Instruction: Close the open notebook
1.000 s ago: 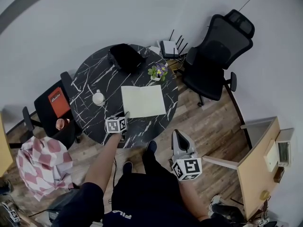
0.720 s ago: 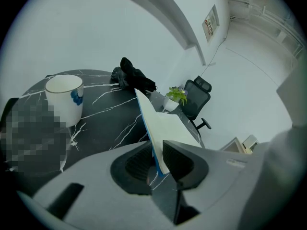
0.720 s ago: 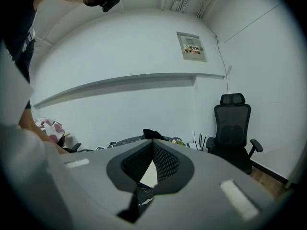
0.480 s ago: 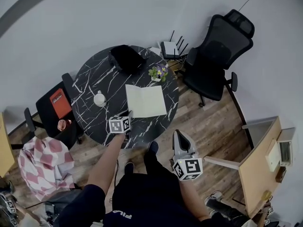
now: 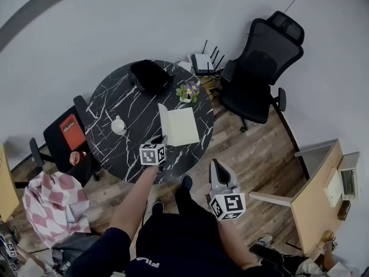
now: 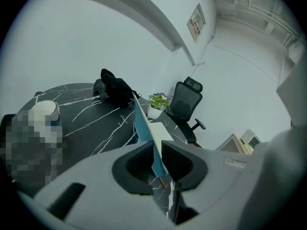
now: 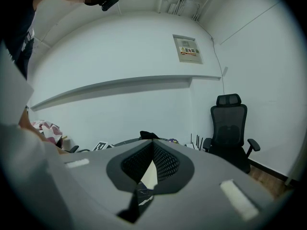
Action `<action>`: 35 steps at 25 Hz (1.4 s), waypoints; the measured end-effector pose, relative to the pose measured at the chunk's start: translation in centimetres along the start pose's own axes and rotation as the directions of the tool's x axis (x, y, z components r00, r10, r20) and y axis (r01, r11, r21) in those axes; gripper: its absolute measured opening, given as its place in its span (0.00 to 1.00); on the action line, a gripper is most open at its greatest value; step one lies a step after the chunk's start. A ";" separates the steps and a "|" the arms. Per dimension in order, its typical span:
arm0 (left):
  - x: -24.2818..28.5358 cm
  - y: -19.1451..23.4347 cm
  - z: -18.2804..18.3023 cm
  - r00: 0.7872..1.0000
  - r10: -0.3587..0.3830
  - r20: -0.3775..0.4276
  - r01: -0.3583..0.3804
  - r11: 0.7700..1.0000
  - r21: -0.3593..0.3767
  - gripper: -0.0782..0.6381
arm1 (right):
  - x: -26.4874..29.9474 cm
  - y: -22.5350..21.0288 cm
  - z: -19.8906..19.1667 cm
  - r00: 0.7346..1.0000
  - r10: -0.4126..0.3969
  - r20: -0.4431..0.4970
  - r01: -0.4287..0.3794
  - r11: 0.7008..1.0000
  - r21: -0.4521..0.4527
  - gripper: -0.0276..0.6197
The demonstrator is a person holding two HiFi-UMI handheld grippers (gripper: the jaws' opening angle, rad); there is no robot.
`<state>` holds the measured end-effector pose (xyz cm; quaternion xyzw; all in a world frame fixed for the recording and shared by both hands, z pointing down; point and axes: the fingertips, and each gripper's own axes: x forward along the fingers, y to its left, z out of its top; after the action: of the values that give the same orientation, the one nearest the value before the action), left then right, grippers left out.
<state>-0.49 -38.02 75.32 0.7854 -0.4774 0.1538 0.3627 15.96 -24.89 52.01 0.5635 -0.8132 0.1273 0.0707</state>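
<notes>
The notebook (image 5: 183, 128) lies open on the round black marble table (image 5: 124, 100), cream pages up. Its left blue cover (image 6: 142, 122) stands lifted on edge above the right page (image 6: 161, 130). My left gripper (image 6: 156, 150) is shut on the cover's lower edge; its jaws have just been closing, with the cover between them. In the head view the left gripper (image 5: 162, 139) sits at the notebook's near left corner. My right gripper (image 5: 214, 165) hangs off the table's near right side, jaws together and empty. The right gripper (image 7: 152, 143) points toward the table.
A black bag (image 5: 147, 74), a potted plant (image 5: 189, 91) and a white cup (image 5: 118, 124) stand on the table. A black office chair (image 5: 259, 68) is at the right, a small chair (image 5: 68, 130) at the left, a wooden desk (image 5: 314, 192) at the lower right.
The notebook's left half has risen from flat to standing upright, so the visible spread has narrowed. My left gripper has moved right and up with it. The right gripper stayed put.
</notes>
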 end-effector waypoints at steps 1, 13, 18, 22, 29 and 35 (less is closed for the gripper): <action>0.2 -0.4 0.1 1.000 0.003 -0.002 -0.003 1.000 0.012 0.18 | 0.0 -0.1 0.0 1.000 -0.001 0.001 0.001 1.000 0.001 0.06; 3.4 -5.6 0.9 0.998 0.032 -0.045 -0.026 0.992 0.120 0.20 | 0.1 -1.8 -0.1 1.000 -0.028 0.004 0.028 0.999 0.025 0.06; 4.0 -6.6 0.8 0.998 0.028 -0.056 -0.019 0.989 0.150 0.20 | -0.2 -2.4 -0.2 0.999 -0.042 0.005 0.042 0.998 0.037 0.06; 4.3 -7.1 0.6 0.997 0.025 -0.067 -0.014 0.987 0.161 0.22 | -0.5 -2.7 -0.1 0.998 -0.057 0.008 0.056 0.998 0.038 0.06; 5.0 -9.0 0.0 0.997 -0.017 -0.070 0.028 0.986 0.164 0.25 | -0.8 -3.1 -0.1 0.998 -0.065 0.015 0.064 0.997 0.041 0.06; 5.9 -10.3 -1.4 0.992 -0.076 -0.103 0.091 0.983 0.159 0.27 | -0.7 -3.4 -0.3 0.997 -0.071 0.012 0.070 0.996 0.047 0.06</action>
<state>11.41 -37.88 75.38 0.8234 -0.4117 0.2149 0.3261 19.42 -25.28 52.53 0.5942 -0.7901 0.1398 0.0561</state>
